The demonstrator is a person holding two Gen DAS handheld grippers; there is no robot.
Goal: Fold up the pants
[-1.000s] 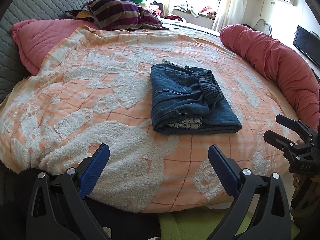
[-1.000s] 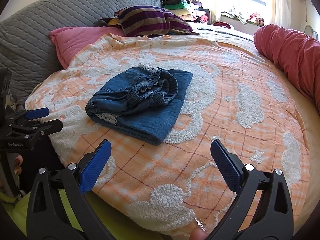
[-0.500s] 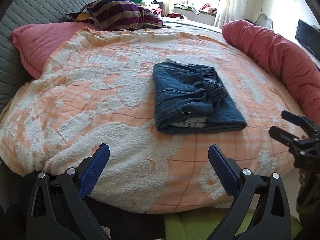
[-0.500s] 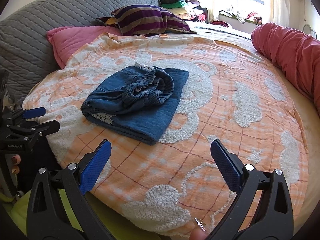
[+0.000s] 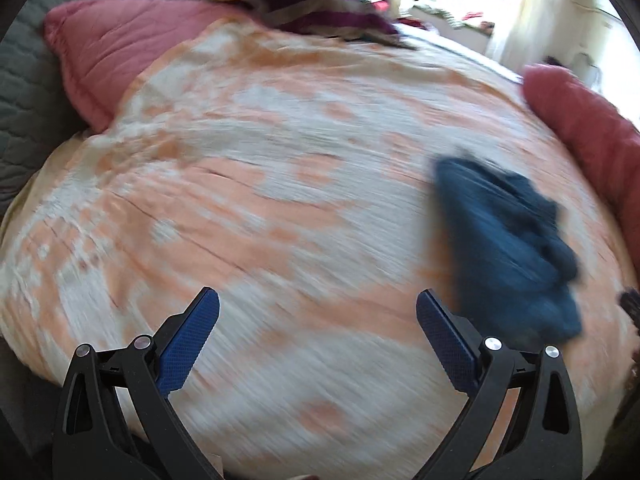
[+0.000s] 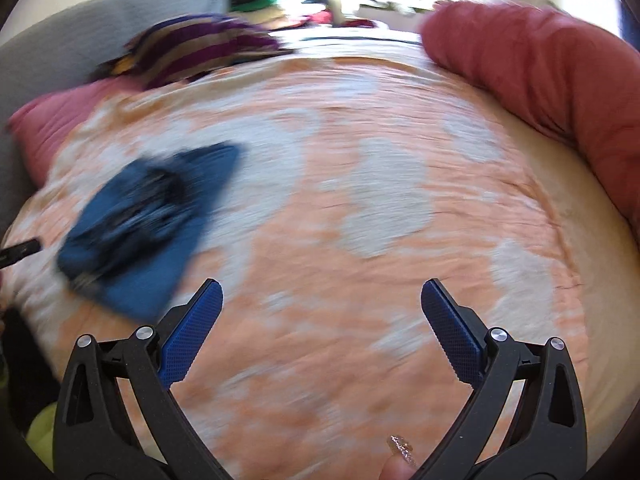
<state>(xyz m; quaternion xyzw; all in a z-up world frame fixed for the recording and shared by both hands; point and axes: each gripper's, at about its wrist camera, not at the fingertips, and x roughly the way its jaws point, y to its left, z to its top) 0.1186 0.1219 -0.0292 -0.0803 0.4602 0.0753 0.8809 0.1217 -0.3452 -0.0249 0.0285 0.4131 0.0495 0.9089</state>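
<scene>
Both views are motion-blurred; fine detail is unreadable. Left gripper [image 5: 318, 310]: jaws spread wide, holding nothing, black frame with blue cross-hatched pads, hovering over the near edge of the bed. Right gripper [image 6: 322, 302]: jaws likewise wide and empty, same blue textured pads.

Pants [image 5: 508, 248]: dark blue denim, folded into a compact, roughly rectangular bundle with a bunched, ruffled top layer. They lie on the blanket, ahead and to the right of the left jaws, close beyond the right pad. In the right view the pants [image 6: 148, 224] sit ahead and to the left of the jaws, just past the left pad.

Blanket [image 5: 248, 208]: orange with fluffy white patches, covering a rounded bed. Beyond the jaws: a pink quilted pillow [image 5: 116, 60], a striped purple cushion [image 5: 304, 4], and a long red bolster [image 6: 540, 84] curving along the right edge
</scene>
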